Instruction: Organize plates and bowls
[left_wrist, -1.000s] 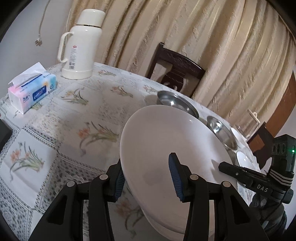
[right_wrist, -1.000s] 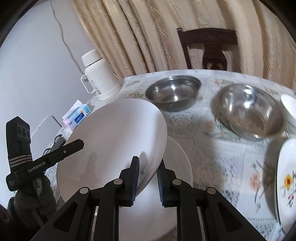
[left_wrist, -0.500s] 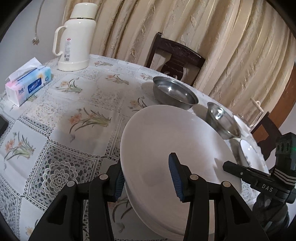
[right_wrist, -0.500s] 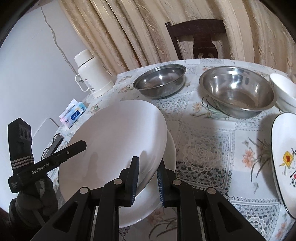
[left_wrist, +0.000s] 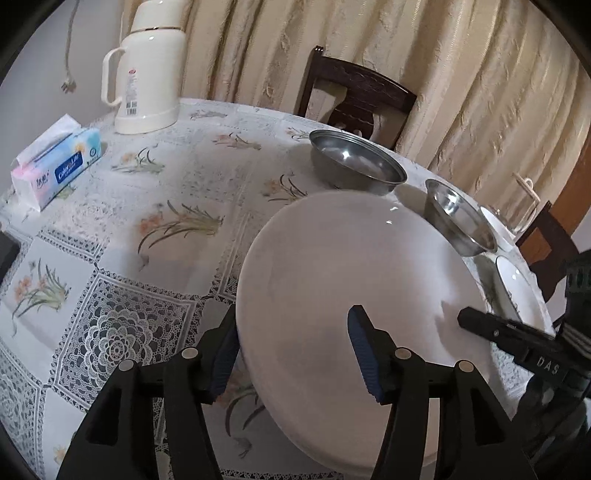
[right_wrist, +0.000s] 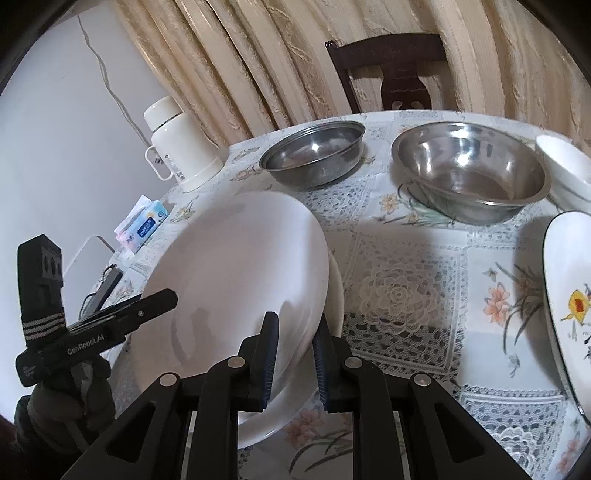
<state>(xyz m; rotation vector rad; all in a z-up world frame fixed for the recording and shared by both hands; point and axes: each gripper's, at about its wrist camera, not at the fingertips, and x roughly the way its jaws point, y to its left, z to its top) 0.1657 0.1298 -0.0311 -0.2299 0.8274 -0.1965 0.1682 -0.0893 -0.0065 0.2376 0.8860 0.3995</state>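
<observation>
left claw (left_wrist: 293, 354): black arms, blue pads, silver rivets | right claw (right_wrist: 295, 354): same, "genrobot.ai" lettering on the other

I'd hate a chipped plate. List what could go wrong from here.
1. The right gripper pinches only the rim of the tilted white plate; the left gripper has just been opening around the opposite rim, so the plate could slip or swing.
2. It sits slanted over the lower plate; dropping it could knock the rims together.
3. The steel bowl stands just beyond and could get bumped.
</observation>
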